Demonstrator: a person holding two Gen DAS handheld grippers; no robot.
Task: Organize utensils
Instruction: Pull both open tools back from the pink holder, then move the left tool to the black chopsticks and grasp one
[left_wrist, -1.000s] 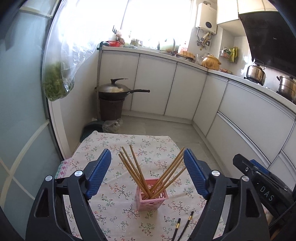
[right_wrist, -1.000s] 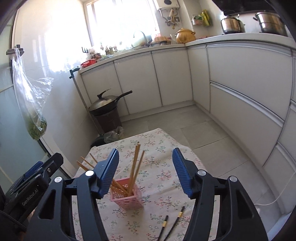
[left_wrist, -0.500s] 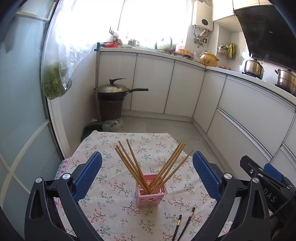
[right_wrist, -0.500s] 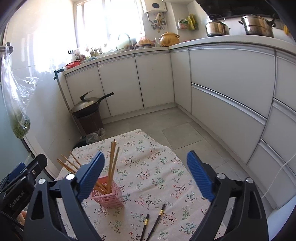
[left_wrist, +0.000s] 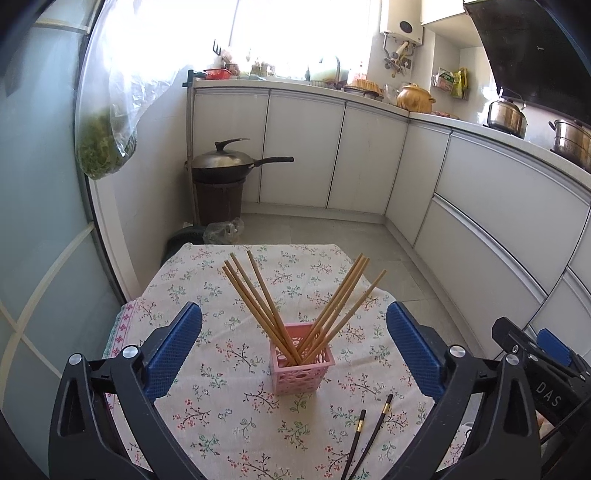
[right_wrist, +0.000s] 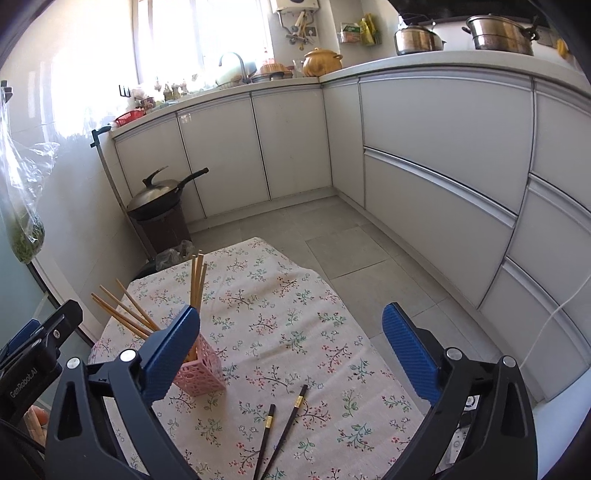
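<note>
left gripper (left_wrist: 293, 343) wide open, right gripper (right_wrist: 291, 341) likewise

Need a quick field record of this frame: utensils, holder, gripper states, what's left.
holder: pink basket, upright on flowered tablecloth
stowed: wooden chopsticks, fanned out in the basket
loose: two dark chopsticks, flat on the cloth near the basket
left gripper: open, empty
right gripper: open, empty
remaining: dark chopsticks not yet in the basket

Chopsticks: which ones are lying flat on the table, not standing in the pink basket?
The two dark chopsticks with gold bands, lying on the floral tablecloth.
</note>
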